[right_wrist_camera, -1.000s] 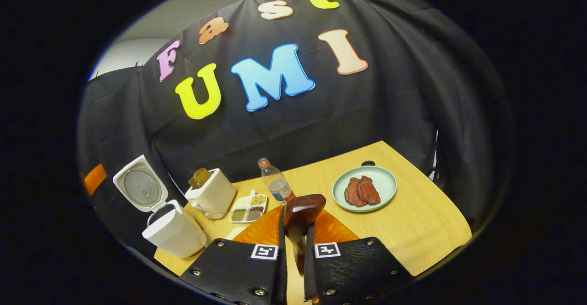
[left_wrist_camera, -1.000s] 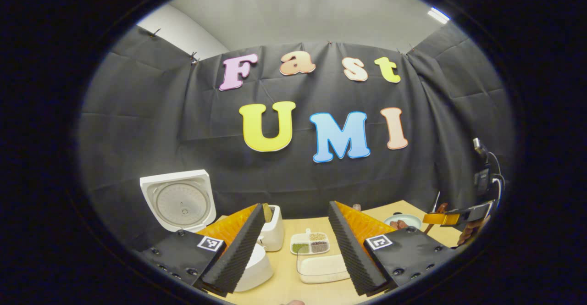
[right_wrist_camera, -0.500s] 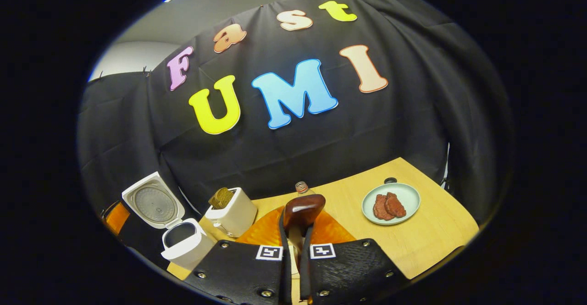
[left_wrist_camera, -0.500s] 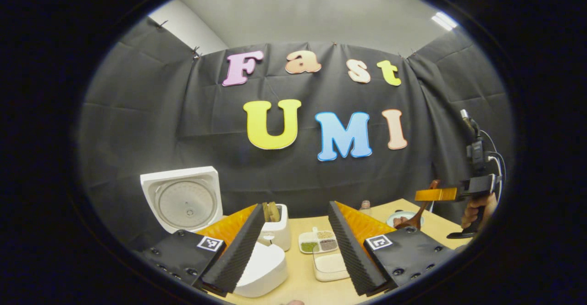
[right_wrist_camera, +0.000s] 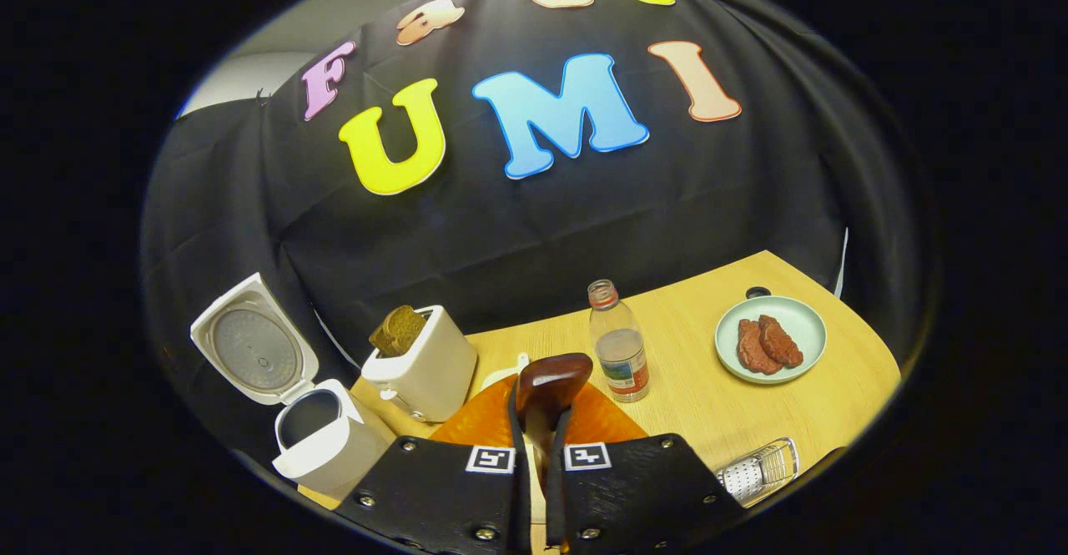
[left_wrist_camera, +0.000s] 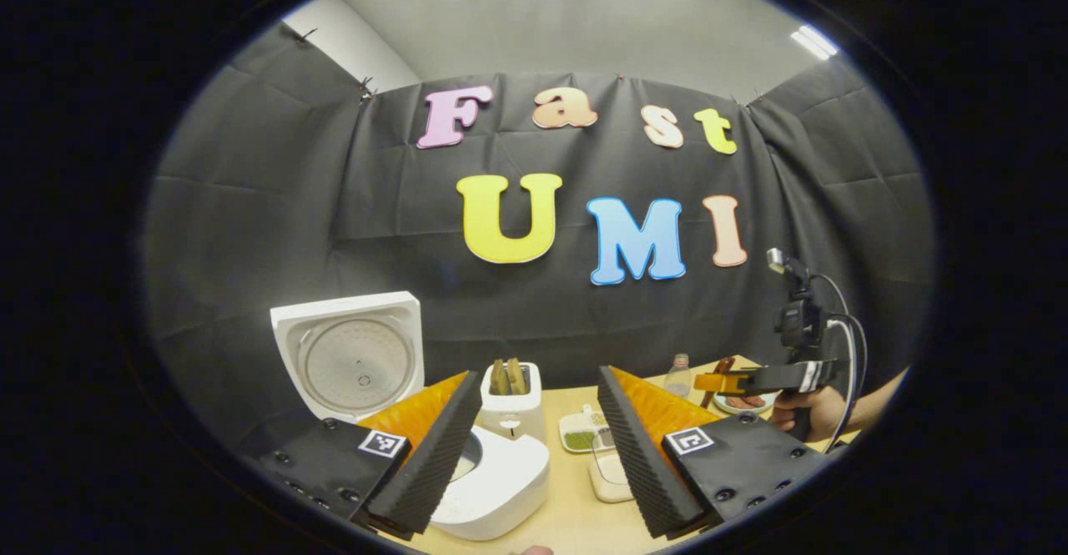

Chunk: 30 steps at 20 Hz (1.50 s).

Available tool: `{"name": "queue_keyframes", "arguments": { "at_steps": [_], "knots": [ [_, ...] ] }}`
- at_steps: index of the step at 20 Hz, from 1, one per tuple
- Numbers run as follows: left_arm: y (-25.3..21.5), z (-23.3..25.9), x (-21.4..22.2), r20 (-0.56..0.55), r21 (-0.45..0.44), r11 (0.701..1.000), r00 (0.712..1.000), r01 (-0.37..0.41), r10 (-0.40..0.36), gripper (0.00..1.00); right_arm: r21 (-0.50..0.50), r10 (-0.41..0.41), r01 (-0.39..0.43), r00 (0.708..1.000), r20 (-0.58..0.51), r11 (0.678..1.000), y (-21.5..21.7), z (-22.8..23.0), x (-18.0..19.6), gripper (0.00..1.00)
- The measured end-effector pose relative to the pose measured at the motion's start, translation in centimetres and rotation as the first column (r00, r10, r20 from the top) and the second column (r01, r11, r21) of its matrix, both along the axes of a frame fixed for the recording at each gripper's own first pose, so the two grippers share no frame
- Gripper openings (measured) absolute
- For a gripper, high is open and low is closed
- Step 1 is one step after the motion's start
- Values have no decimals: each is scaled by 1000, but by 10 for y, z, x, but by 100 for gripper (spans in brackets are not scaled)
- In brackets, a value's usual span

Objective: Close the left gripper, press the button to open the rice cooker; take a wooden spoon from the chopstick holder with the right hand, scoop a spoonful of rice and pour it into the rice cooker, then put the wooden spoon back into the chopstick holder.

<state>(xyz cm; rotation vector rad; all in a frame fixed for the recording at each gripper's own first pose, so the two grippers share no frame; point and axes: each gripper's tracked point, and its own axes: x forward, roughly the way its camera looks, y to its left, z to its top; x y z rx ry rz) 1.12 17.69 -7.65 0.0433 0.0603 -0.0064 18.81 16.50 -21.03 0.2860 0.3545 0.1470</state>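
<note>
My right hand-held gripper [right_wrist_camera: 534,446] is clamped on the wooden spoon [right_wrist_camera: 551,380], bowl forward at 12 o'clock. I judge the scoop comes next, so I should keep the bowl level. The open rice cooker [right_wrist_camera: 321,438] sits at 9 o'clock; toaster [right_wrist_camera: 425,367] and bottle [right_wrist_camera: 622,346] crowd the path. My left hand-held gripper [left_wrist_camera: 538,446] hangs wide, idle.
</note>
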Motion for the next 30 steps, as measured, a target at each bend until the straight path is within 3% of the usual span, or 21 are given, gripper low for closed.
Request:
{"name": "queue_keyframes", "arguments": {
  "at_steps": [6, 11, 14, 18, 23, 30],
  "knots": [
    [23, -6, -7, -11, -13, 1000, 1000, -6, 6, 97, -98, -10, 6, 999, -43, 995, 24, -50, 33, 7],
    [44, -23, -9, -40, 6, 1000, 999, -22, 22, 97, -108, 1, -8, 998, -60, 994, 51, -70, 31, 7],
    [52, -31, -10, -55, -17, 999, 998, -32, 31, 97, -39, 45, -49, 995, -92, 998, 76, -75, 20, 7],
    [59, -33, -12, -55, -28, 999, 998, -42, 40, 97, 87, 42, -30, 990, -134, 996, 81, -73, 14, 7],
    [59, -31, -14, -46, -28, 999, 999, -31, 30, 96, 346, -35, 98, 982, -186, 933, 44, -62, 9, 7],
    [39, -24, -6, -39, -43, 999, 999, 33, -35, 99, 548, -130, 183, 982, -135, 816, -27, -1, -4, 7]
  ]
}}
